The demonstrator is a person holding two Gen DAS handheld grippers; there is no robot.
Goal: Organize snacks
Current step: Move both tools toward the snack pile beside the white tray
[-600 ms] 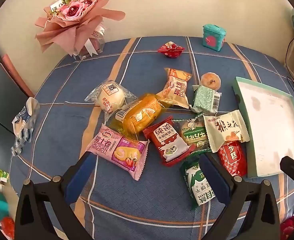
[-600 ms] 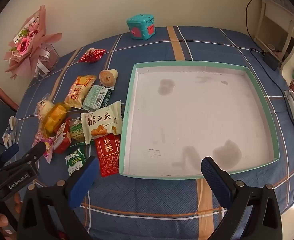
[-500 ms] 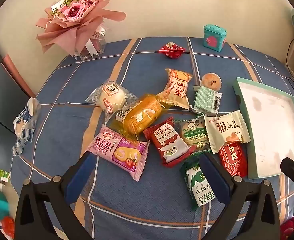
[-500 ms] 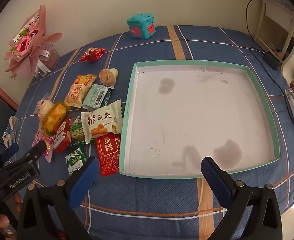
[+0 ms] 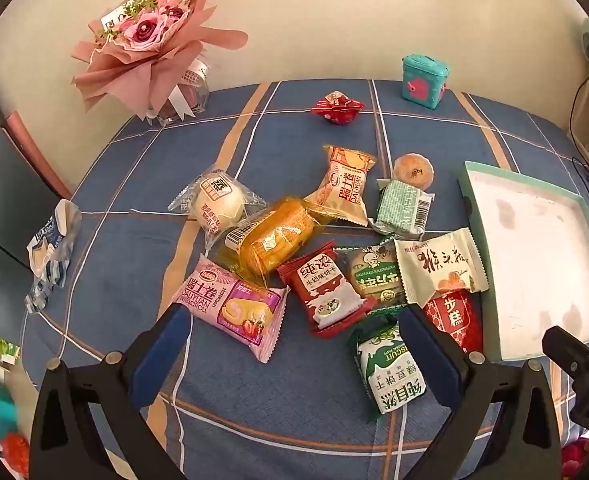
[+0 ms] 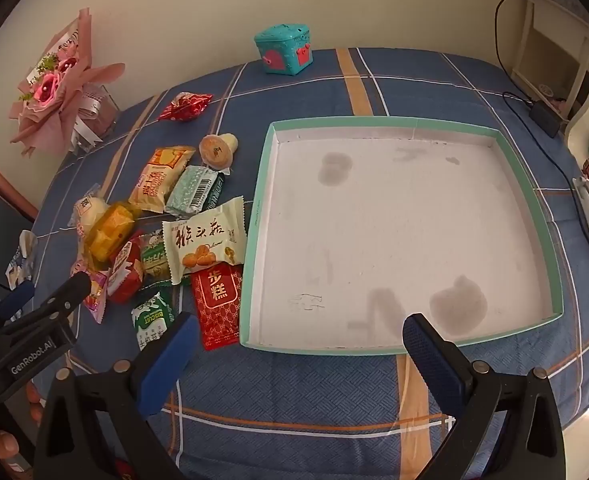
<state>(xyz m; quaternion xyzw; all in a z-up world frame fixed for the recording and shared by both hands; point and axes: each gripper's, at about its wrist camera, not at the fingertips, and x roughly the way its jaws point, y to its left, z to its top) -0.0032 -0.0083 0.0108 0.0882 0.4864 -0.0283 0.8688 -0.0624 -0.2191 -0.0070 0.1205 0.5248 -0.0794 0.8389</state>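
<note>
Several wrapped snacks lie in a heap on the blue checked cloth: a pink roll pack, a yellow cake pack, a red biscuit pack, a green-white biscuit pack and a cream pack. To their right stands a white tray with a teal rim, nothing in it. My left gripper hovers open over the near side of the heap, holding nothing. My right gripper hangs open over the tray's near edge, also holding nothing.
A pink flower bouquet stands at the back left, a teal box at the back, a red candy wrapper apart from the heap. A crumpled wrapper lies at the left edge. Cables and white furniture are at the right.
</note>
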